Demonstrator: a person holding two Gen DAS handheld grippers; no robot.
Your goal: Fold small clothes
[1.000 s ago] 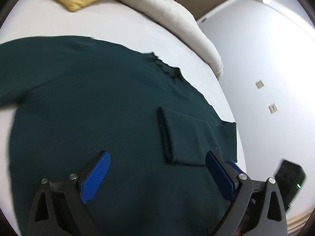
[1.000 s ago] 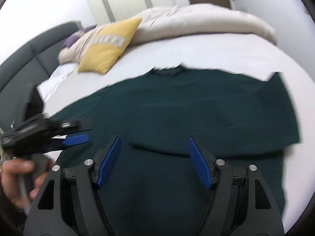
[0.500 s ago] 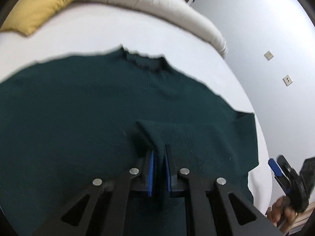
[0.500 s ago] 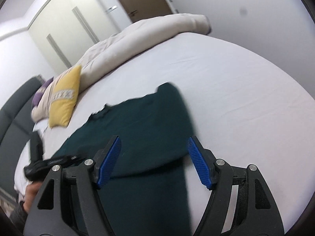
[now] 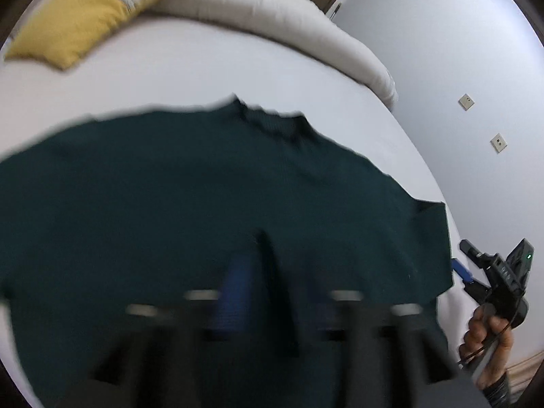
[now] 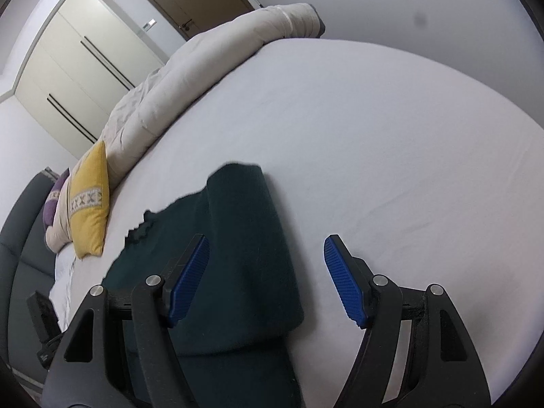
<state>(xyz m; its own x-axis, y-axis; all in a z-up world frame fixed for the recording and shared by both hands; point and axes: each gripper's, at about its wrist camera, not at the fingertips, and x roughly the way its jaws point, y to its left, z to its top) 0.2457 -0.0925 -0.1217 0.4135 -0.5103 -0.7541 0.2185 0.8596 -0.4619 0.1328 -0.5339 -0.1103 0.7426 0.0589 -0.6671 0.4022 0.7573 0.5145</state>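
A dark green sweater (image 5: 190, 204) lies flat on the white bed (image 5: 190, 68), collar toward the pillows. Its right sleeve is folded across the body, and shows in the right wrist view (image 6: 244, 238). My left gripper (image 5: 272, 292) is low over the sweater's middle and heavily blurred; a fold of green cloth stands between its blue pads. My right gripper (image 6: 267, 278) is open and empty, over the sweater's right edge, with one pad above the folded sleeve and one above the bare sheet. It also shows in the left wrist view (image 5: 489, 278), at the bed's right side.
A yellow pillow (image 5: 88, 17) and a rolled cream duvet (image 5: 278, 23) lie at the head of the bed. A grey wall with sockets (image 5: 465, 102) runs along the right side. Wardrobe doors (image 6: 78, 68) and a dark headboard (image 6: 20, 224) stand beyond.
My left gripper shut on a fold of the sweater's middle and is now moving fast, blurred. My right gripper swung right, from over the folded sleeve to the sweater's right edge.
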